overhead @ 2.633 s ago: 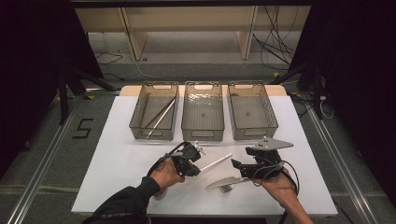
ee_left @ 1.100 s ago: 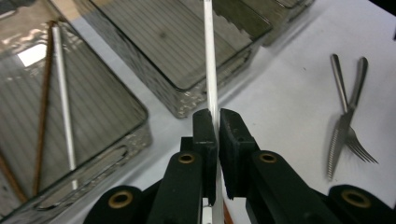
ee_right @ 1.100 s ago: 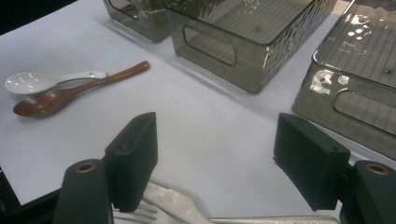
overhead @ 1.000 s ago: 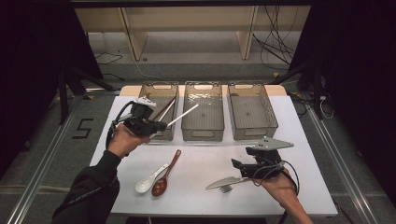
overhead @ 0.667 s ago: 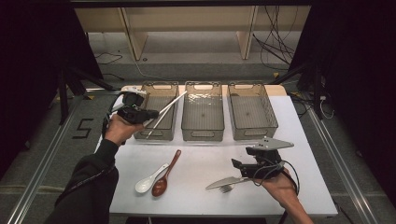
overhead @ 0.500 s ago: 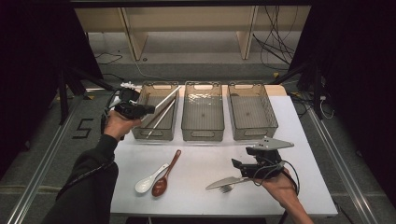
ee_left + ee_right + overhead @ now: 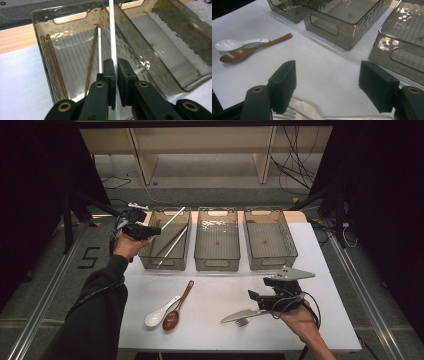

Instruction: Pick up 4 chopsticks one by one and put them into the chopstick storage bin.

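Chopstick [image 7: 113, 37] and bin run nearly the same way: the white stick is clamped between the left gripper's [image 7: 141, 230] fingers [image 7: 109, 72] and slants out over the left bin [image 7: 144, 260], its far end near the bin's far rim, above the white and brown sticks already lying inside. Judging from that, the drop needs only a little lowering. The right gripper [image 7: 256, 301], well apart, rests with fingers spread over the knife [image 7: 240, 315] and fork [image 7: 242, 322] on the surface [image 7: 210, 295].

Your bin [image 7: 75, 50] is smoky, rippled clear plastic; the white chopstick [image 7: 113, 37] looks smooth plastic, beside it matt brown wooden chopsticks [image 7: 91, 60].
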### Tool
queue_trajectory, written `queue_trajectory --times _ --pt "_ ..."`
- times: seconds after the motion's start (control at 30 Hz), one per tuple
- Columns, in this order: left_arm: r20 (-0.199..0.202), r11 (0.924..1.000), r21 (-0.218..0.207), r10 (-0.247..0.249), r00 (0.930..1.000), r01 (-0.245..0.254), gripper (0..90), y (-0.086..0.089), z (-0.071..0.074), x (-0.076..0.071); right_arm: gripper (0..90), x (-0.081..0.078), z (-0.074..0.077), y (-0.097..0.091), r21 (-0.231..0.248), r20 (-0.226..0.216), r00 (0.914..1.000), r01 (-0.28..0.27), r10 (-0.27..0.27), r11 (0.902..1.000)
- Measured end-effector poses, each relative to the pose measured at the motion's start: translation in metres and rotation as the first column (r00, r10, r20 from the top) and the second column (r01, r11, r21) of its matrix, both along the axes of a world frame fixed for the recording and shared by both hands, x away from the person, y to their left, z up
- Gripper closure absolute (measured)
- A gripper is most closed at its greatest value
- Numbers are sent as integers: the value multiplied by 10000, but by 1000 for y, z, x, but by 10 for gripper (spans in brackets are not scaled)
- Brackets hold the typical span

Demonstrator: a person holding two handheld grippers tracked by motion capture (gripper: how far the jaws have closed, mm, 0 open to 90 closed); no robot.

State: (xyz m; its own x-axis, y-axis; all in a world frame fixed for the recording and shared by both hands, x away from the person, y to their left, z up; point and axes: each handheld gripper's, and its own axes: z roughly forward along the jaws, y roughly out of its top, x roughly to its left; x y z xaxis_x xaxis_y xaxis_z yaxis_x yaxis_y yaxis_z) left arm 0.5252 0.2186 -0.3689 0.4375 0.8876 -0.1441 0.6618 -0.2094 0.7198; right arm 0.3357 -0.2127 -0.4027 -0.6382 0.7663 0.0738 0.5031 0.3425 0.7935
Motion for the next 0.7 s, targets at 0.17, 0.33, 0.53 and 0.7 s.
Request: queue_trajectory --times 0.17,0.33,0.53,0.7 --pt "-103 9999 123 86 9999 -85 851 -2 -6 6 312 0 0 0 -3 -22 10000 1 -1 10000" --pt "80 9994 177 290 9995 -292 848 -5 -10 10 312 0 0 -1 10 -12 10000 -14 14 10000" --pt "551 9992 -151 373 9978 -365 681 -7 -13 11 312 0 0 0 -12 -24 10000 -25 25 10000" --pt "527 10000 52 44 9986 -47 598 -13 -8 3 312 0 0 0 -21 -32 10000 -43 43 10000"
